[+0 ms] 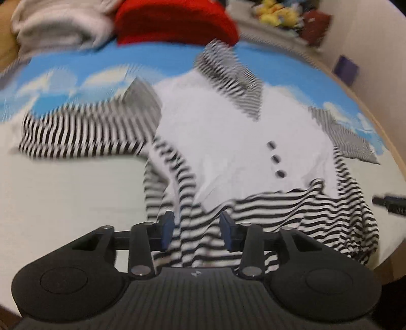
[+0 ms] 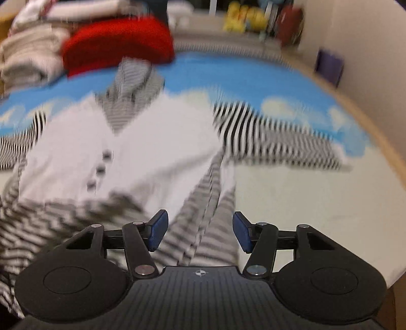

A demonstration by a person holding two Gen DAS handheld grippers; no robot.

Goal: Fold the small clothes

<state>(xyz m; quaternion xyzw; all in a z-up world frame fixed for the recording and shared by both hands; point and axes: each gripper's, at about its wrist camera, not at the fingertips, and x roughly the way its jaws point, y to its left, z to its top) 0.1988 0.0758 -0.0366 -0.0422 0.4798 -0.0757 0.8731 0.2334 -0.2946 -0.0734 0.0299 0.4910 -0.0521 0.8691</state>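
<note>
A small soft garment (image 1: 228,132), with a plain white front panel, black-and-white striped sleeves, collar and hem, and three dark buttons (image 1: 275,159) down the front, lies spread face up on a bed whose cover (image 1: 106,58) is printed with blue sky and white clouds. Its long axis runs from the near edge of the bed to the far edge, collar pointing away, sleeves stretched out to either side. The hem is rumpled and bunched at the near edge. The left tongs (image 1: 197,229) stand part open over the striped hem, cloth between the blue pads; whether they pinch it I cannot tell. The right tongs (image 2: 200,232) stand likewise at the hem's other corner. A red knitted bundle (image 1: 175,20) and pale folded fabrics (image 1: 58,25) sit at the far edge.
</note>
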